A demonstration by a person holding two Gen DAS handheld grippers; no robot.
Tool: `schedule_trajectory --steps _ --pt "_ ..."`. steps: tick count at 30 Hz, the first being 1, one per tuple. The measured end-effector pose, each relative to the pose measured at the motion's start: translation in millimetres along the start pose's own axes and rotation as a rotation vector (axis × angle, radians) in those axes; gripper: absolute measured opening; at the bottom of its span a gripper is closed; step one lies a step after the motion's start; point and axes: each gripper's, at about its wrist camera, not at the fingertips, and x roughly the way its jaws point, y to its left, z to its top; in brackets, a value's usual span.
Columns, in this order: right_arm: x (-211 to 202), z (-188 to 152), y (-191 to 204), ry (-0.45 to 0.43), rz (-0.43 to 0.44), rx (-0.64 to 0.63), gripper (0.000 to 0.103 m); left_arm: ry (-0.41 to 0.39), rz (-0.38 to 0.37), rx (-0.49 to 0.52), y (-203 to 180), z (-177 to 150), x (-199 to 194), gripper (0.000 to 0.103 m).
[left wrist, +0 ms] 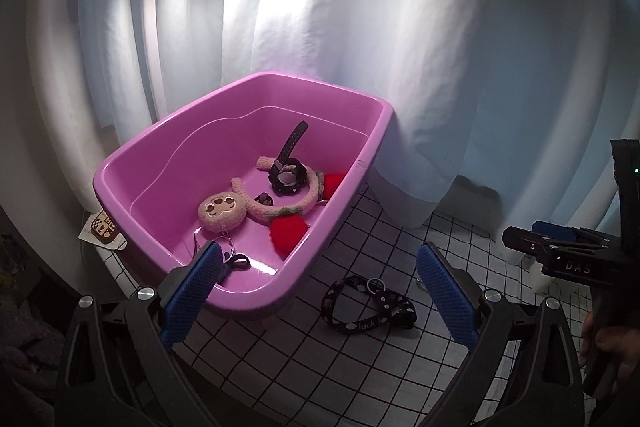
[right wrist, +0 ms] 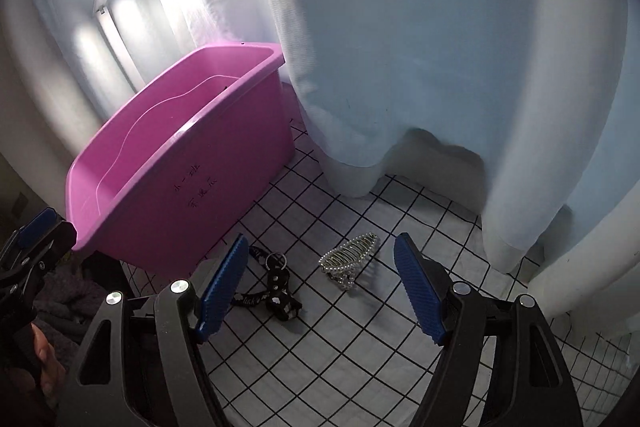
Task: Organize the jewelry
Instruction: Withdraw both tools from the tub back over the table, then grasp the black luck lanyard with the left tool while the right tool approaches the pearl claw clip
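Two items remain outside the pink bin [right wrist: 224,163], both lying on the grid-patterned surface [right wrist: 360,347]. The pearl hair clip [right wrist: 352,259] rests just ahead of the right gripper [right wrist: 320,291], roughly between its fingers, which stand wide apart and hold nothing. The black strap [right wrist: 276,291], printed with small white motifs and the word "luck" and ending in a metal ring, lies crumpled near the bin's front wall, beside the right gripper's left finger. The left gripper [left wrist: 320,291] hangs over the bin's near corner, fingers likewise wide and empty, with the same black strap [left wrist: 368,307] between them on the surface.

Inside the bin lie a black watch [left wrist: 287,175], a plush headband [left wrist: 256,203] with a cartoon face and red pom-poms, and some smaller pieces too dim to identify.

Handling, as judged: the clip looks light and rigid, a toothed metal frame edged with beads. Its rounded beads may slip against the ribbed finger pads, and the thin teeth could bend under a hard squeeze. The safest hold is probably across the narrow width at mid-body, closing gently. The strap appears light, soft and limp; it will sag and trail when lifted. A pinch on the bunched middle, where layers overlap, should gather most of it, whereas the ring offers a small, hard, slippery target.
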Motion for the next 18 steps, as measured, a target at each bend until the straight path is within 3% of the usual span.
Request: schedule_trajectory --steps 8,18 --pt "5 -45 -49 0.041 0.043 -0.013 0.072 0.079 0.056 -0.045 -43 -37 6 0.096" --pt "40 -73 -65 0.087 0.162 -0.109 0.072 0.179 0.141 -0.138 -79 -96 36 0.096"
